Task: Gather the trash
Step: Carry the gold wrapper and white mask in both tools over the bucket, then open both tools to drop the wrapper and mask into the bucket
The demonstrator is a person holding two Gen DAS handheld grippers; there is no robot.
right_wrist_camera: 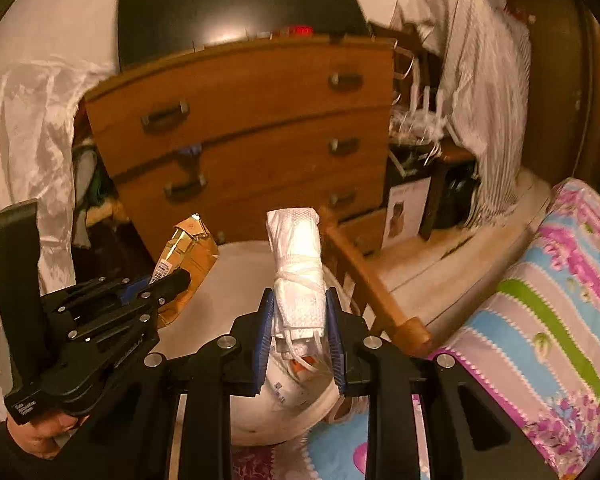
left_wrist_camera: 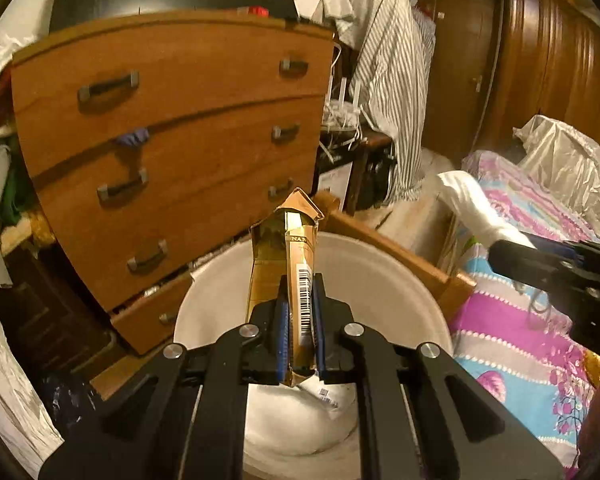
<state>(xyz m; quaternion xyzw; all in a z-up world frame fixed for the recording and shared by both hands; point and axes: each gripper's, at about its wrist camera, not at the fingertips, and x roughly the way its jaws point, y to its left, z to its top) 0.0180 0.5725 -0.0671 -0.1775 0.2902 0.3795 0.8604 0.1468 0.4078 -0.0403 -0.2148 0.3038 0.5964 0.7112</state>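
In the left wrist view the left claw (left_wrist_camera: 300,320) is pinching a flattened gold carton (left_wrist_camera: 290,264) between its blue pads, the carton's long axis running straight out along the fingers with its torn top pointing away. Directly under and just beyond that claw lies the white bin (left_wrist_camera: 388,276), its round mouth open upward, with white rubbish already lying at the bottom. So the carton hangs over the bin's opening, and the drop is straight down rather than forward.

In the right wrist view the right claw (right_wrist_camera: 300,332) is clamped on a white wad (right_wrist_camera: 298,264) tied round with a strip, which also stands lengthwise along the fingers. The bin's rim (right_wrist_camera: 284,428) shows below and just beyond this claw, so the wad seems to sit nearer the bin's near edge, close to the flowered bedspread (right_wrist_camera: 540,312) on the right. The left claw appears at the left of this view, over the bin too.

Both loads look placed for release; the left seems the more central. Beyond the bin stands a wooden chest of drawers (left_wrist_camera: 172,152).
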